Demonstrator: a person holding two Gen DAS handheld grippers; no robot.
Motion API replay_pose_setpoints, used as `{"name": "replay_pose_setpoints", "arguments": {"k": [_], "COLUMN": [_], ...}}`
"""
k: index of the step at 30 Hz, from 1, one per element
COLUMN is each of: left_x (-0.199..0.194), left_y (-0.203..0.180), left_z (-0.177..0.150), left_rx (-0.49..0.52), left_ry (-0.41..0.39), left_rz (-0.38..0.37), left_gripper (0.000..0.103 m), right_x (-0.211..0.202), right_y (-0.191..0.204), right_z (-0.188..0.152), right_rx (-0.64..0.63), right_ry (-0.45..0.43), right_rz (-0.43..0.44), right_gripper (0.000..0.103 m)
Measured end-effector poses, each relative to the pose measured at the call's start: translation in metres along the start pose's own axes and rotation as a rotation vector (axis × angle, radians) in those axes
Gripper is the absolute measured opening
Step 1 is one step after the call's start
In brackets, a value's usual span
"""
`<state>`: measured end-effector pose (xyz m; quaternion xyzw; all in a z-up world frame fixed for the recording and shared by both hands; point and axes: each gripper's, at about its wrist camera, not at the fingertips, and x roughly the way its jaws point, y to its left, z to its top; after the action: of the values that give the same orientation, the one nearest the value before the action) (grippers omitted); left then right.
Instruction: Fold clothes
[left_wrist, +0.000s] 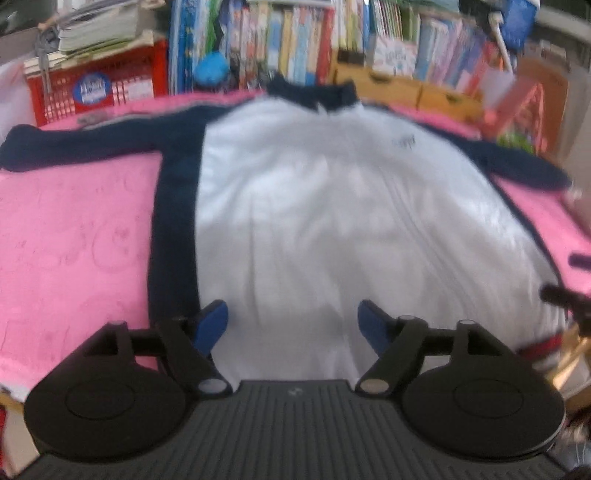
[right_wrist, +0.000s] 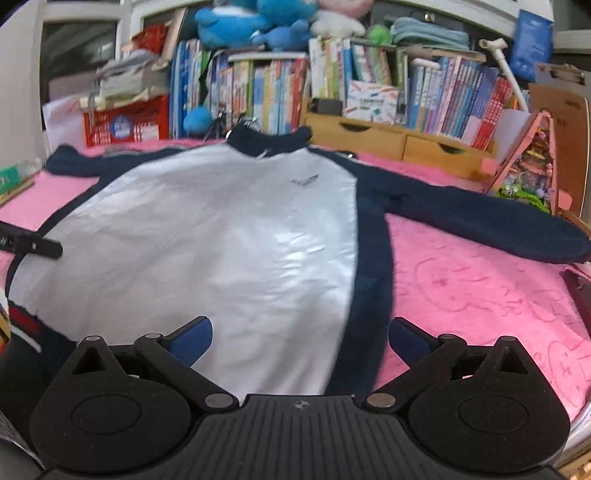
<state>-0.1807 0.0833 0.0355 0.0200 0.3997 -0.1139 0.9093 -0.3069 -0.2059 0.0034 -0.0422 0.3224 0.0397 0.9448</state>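
- Your left gripper (left_wrist: 293, 317) has its jaws spread wide, nothing between them; it hovers over the near hem of the jacket (left_wrist: 325, 206).
- Your right gripper (right_wrist: 300, 338) is likewise spread wide and empty, above the hem near the jacket's dark right-hand side panel.
- The jacket lies flat and face up on the pink blanket (left_wrist: 74, 236), hem toward you, collar (left_wrist: 312, 92) away, so its long axis runs straight ahead from both grippers.
- Sleeves stretch out sideways: left sleeve (left_wrist: 81, 146) lies nearer your left gripper, right sleeve (right_wrist: 480, 221) nearer your right.
- No fold is started yet, I'd judge; sleeves likely go inward first.
- Behind: wooden drawers (right_wrist: 395, 138), bookshelf (right_wrist: 258, 85).
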Motion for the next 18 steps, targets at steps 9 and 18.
{"name": "replay_pose_setpoints", "arguments": {"k": [9, 18], "left_x": [-0.014, -0.019], "left_y": [-0.024, -0.038], "left_z": [-0.022, -0.038], "left_rx": [0.067, 0.092], "left_ry": [0.054, 0.099], "left_rz": [0.049, 0.015], "left_gripper": [0.087, 0.087], "right_x": [-0.006, -0.015], "right_y": [0.044, 0.058], "right_z": [-0.015, -0.028], "right_rx": [0.013, -0.002], "right_ry": [0.127, 0.166], "right_rz": [0.044, 0.047], "right_gripper": [0.103, 0.103]}}
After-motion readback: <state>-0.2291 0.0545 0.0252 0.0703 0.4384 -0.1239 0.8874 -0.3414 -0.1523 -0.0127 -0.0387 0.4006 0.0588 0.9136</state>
